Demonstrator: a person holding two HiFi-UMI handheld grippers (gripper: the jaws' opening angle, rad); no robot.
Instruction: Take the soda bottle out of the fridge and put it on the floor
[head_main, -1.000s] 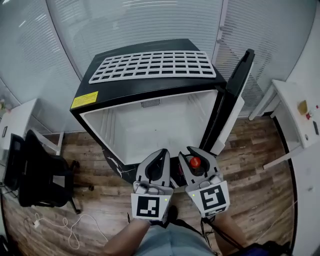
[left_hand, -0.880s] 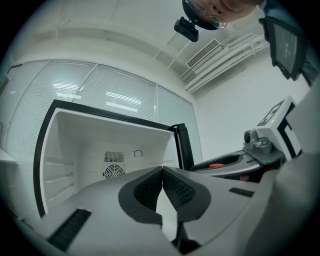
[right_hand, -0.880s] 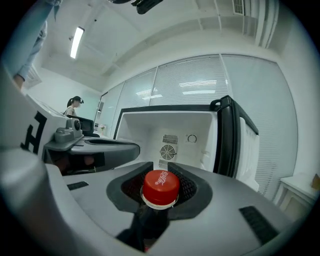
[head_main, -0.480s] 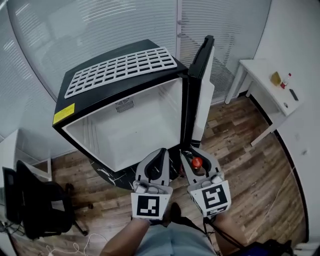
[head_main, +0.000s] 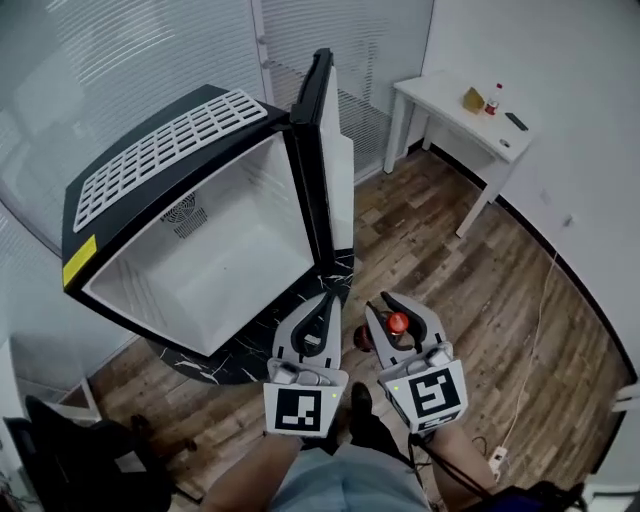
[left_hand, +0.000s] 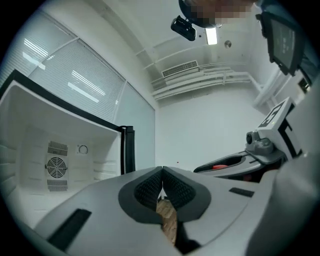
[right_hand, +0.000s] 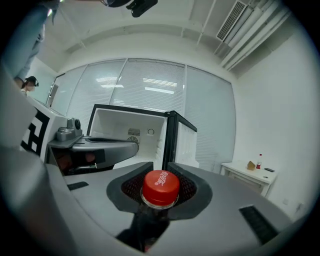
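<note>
Wooden floor (head_main: 480, 300) all round the fridge (head_main: 190, 230). The fridge is black outside and white inside, its cavity looks empty, and its door (head_main: 325, 150) stands wide open on its right edge. A white table (head_main: 460, 105) stands well apart, beyond the door side of the fridge. A dark mat (head_main: 240, 350) lies under the fridge front.

Both grippers are out in front of the fridge opening, over the floor. The left gripper (head_main: 325, 298) has its jaws together with nothing between them. It sits just beside the right gripper (head_main: 394, 305), on the fridge side of it. The right gripper is clamped on the neck of the soda bottle (right_hand: 161, 187), with the red cap sticking up above the pads. So the bottle is out of the fridge, off the floor, in front of the door edge. The remaining step looks like lowering and releasing it.

Risks:
- The grip is at the neck only, so the heavy body hangs below. It could swing, or slide through the pads on a fast drop.
- Opening the jaws before the base is flat on the boards would tip it over.
- Setting it half on the mat edge by the fridge would leave it standing crooked.
- The left gripper is close and could knock it on the way out.
</note>
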